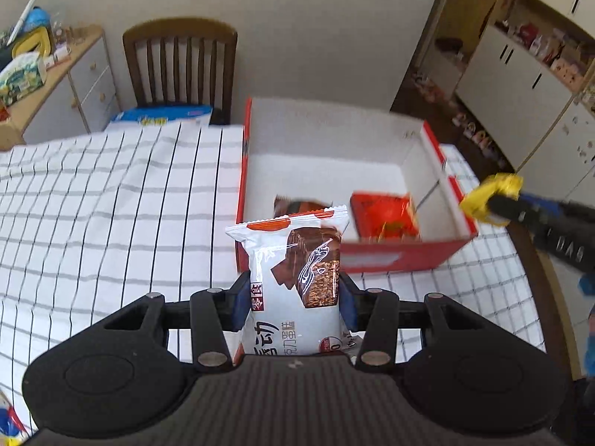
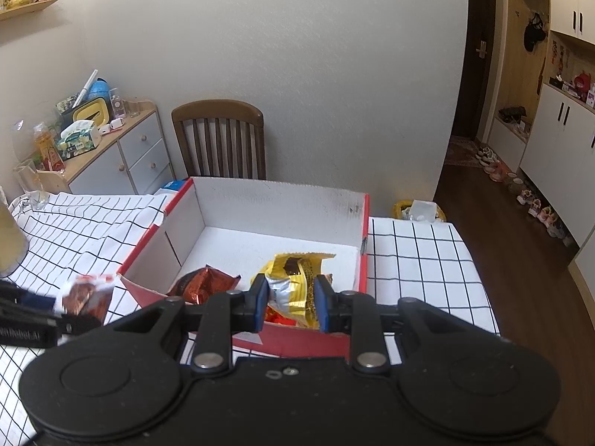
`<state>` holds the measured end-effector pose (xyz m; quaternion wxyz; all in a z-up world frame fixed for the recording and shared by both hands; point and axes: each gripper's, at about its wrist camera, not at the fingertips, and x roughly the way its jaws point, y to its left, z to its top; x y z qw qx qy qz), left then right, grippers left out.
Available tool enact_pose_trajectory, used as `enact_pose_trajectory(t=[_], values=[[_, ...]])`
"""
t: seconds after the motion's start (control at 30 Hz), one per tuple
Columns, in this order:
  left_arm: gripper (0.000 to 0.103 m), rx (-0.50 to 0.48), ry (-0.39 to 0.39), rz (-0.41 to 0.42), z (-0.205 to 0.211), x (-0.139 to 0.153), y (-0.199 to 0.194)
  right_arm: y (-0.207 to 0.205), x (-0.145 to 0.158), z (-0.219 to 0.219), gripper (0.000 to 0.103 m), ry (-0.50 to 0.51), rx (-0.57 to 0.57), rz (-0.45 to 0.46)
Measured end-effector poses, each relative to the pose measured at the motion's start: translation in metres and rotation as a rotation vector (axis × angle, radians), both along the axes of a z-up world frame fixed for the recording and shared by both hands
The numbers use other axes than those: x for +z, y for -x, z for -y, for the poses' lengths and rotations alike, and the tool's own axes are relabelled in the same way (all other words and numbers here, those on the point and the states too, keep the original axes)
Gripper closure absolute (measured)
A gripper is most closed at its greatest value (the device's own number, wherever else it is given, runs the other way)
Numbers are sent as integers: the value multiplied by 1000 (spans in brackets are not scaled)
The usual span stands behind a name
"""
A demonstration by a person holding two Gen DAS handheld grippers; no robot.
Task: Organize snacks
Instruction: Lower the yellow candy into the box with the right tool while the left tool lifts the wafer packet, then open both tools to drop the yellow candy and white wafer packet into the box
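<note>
Gripping a white choc-cake packet (image 1: 293, 286) upright betw. its blue pads, the left hand-held gripper (image 1: 293, 303) sits above the checked bench (image 1: 111, 200), just short of the red box (image 1: 375, 256). Right hand-held gripper (image 2: 290, 303) is clamped on a yellow snack packet (image 2: 297, 278) over the box's near wall. Inside the box lie a red packet (image 1: 385, 215) & a brown-orange one (image 2: 200, 284). Wooden chair (image 2: 221, 137) stands behind.
</note>
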<state>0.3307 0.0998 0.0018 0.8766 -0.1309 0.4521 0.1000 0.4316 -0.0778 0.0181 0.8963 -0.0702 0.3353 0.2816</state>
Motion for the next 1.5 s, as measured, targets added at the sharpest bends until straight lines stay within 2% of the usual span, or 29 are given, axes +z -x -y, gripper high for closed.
enact_pose_trajectory(t=[0.23, 0.47, 0.73, 0.97, 1.5], values=[[57, -4, -34, 63, -4, 27, -31, -4, 9, -11, 78, -7, 14, 20], [57, -16, -72, 70, -3, 26, -68, -11, 8, -19, 78, -5, 14, 24], [57, -22, -97, 23, -5, 3, -107, -31, -1, -36, 78, -6, 19, 11], [57, -19, -120, -29, -4, -22, -133, -50, -24, -56, 78, 16, 28, -34], [57, -52, -172, -183, 4, -82, -163, -62, -75, -81, 78, 110, 95, -138]])
